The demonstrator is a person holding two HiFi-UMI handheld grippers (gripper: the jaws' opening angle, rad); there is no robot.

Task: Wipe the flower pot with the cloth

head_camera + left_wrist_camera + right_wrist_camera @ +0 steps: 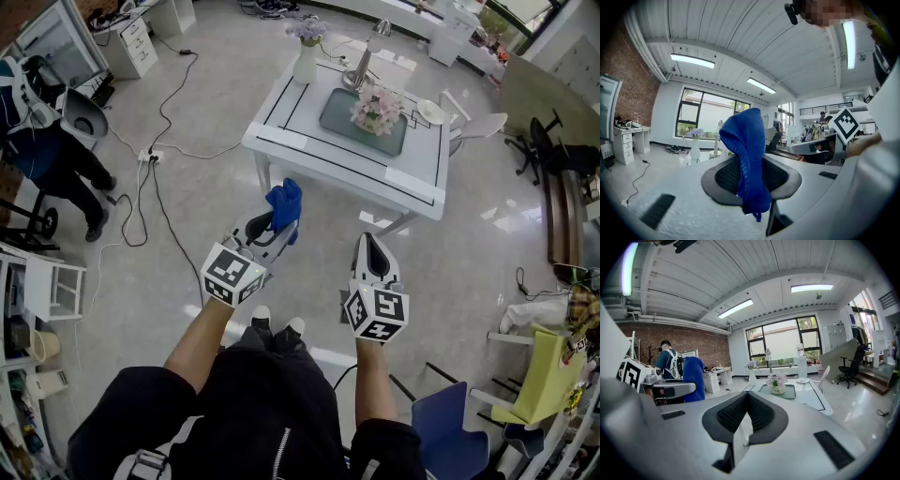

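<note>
Left gripper is pinching a blue cloth, which stands up above the jaws in a folded hump and hangs down a little below them. Right gripper has its jaws pressed together with nothing between them. Both are held out over the pale floor, side by side and a little apart, with the person's shoes showing below them.

The flower pot, small and filled with pink blooms, stands on a dark grey-green tray in the middle of a white table. That table lies farther off, well apart from both grippers. At its far left corner stands a white vase with purple flowers, and a small white dish sits just right of the tray.

Black and white cables trail across the floor to the left of the table. Another person in dark clothes stands at the far left edge. A blue chair and a yellow-green chair are near on the right.
</note>
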